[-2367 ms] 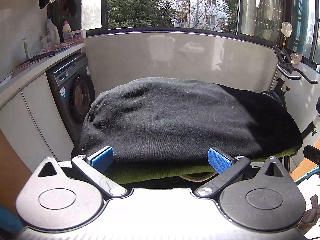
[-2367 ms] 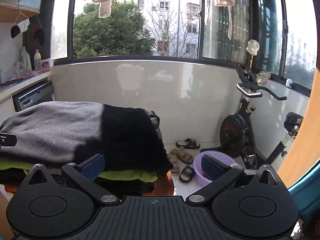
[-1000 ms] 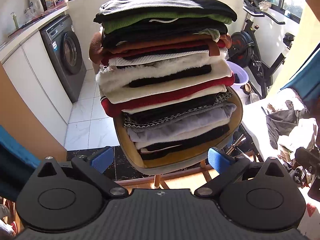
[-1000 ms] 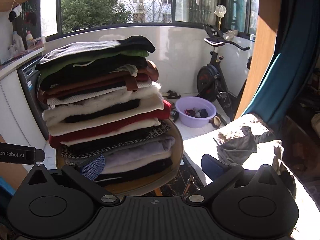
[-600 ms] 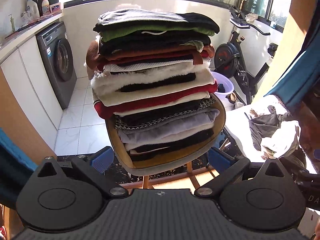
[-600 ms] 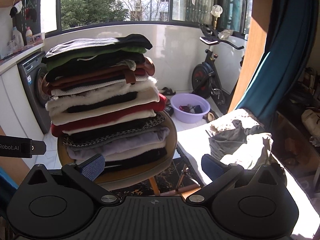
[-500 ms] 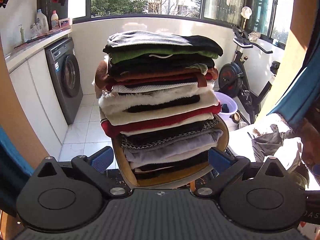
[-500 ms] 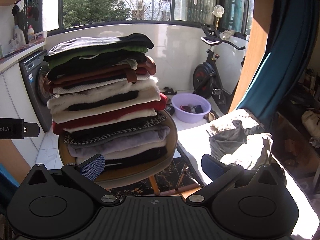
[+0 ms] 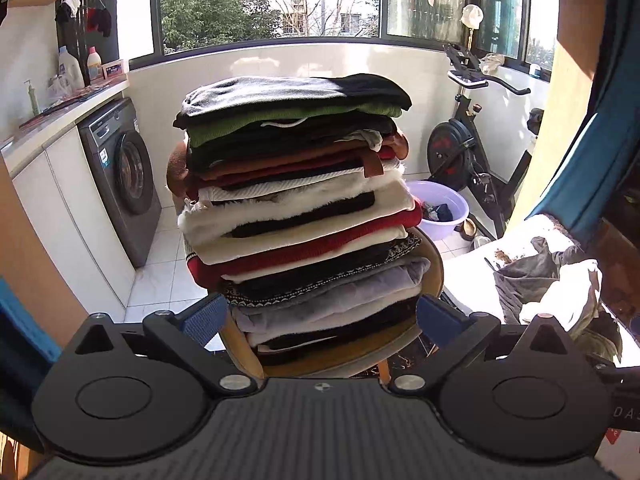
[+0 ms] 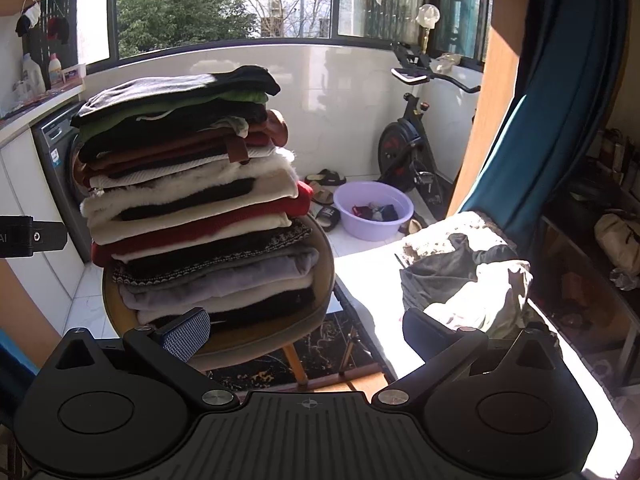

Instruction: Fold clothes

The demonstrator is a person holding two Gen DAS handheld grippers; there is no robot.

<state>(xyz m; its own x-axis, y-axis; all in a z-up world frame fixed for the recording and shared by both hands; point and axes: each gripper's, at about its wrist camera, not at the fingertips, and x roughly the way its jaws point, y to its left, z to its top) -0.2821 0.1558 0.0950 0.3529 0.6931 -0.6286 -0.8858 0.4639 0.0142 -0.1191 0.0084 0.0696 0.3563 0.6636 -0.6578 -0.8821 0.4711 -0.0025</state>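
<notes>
Seeing a tall stack of folded clothes [image 9: 296, 208] on a round wooden chair [image 10: 320, 320], dead ahead of both cameras. I use the stack as reference for everything below.

Left gripper [image 9: 320, 318]: jaws spread wide, nothing between them, blue pads [image 9: 202, 320] framing the base of the stack in view but not touching it. Right gripper [image 10: 306, 330]: jaws also wide apart and empty, pointing just right of the stack's base.

Stack top is a dark grey-black garment [image 9: 292, 90], a green one right under it, then black, brown, white, red and grey layers down to the seat. Stack leans slightly, edges uneven.

Right of the stack: a heap of unfolded clothes [image 10: 464, 276], grey and cream, lying on a sunlit white surface [image 10: 360, 276], apart from the chair.

Behind-right of the stack: a lavender basin [image 10: 374, 210] on the floor with small items in it, slippers beside it, and an exercise bike [image 10: 412, 152] against the wall. Left of the stack: a washing machine [image 9: 124, 176] under a counter. Far right: a teal curtain [image 10: 532, 132].
</notes>
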